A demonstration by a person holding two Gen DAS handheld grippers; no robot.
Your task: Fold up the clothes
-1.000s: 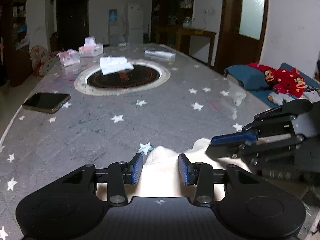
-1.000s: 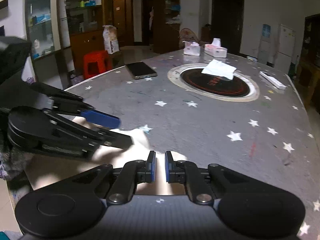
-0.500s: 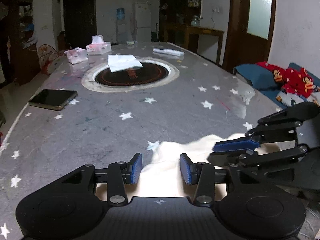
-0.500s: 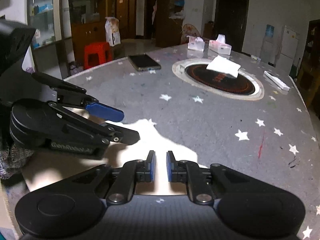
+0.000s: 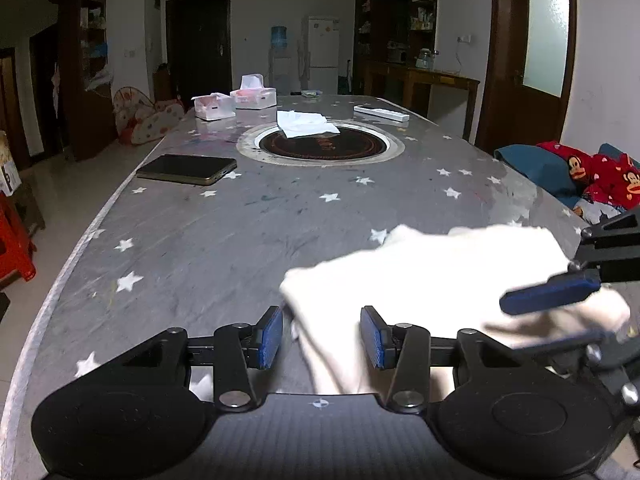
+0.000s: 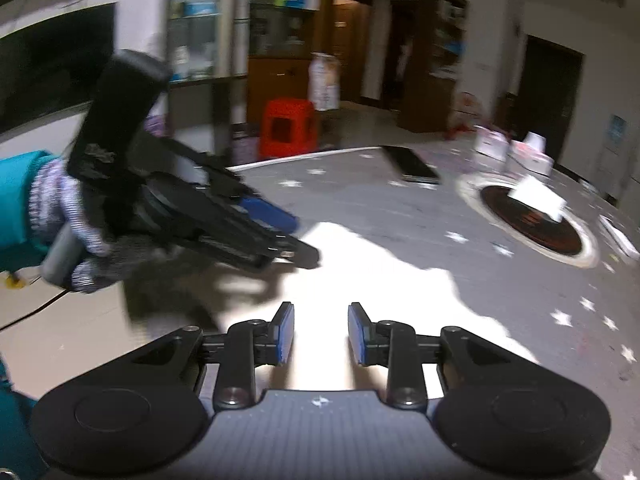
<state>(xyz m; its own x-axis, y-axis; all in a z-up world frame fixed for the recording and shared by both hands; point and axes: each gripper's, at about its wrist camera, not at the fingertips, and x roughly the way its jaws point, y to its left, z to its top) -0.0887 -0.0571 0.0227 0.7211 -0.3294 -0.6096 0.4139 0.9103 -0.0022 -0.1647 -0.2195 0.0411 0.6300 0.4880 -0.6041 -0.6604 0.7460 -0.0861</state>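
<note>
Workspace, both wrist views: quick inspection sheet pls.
Surface: grey star-print table.
Job's things: cream garment, bunched near the table edge.
Clutter: phone, two tissue boxes, loose tissue on the round hotplate, white remote.
Grippers: left gripper open, garment between fingers; right gripper open over garment.
Cables: thin wire by gloved hand.
Surroundings: red stool, fridge, cabinets.

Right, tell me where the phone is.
In the left wrist view the phone lies flat near the table's left edge, left of the round hotplate and nearer than the tissue boxes.
</note>
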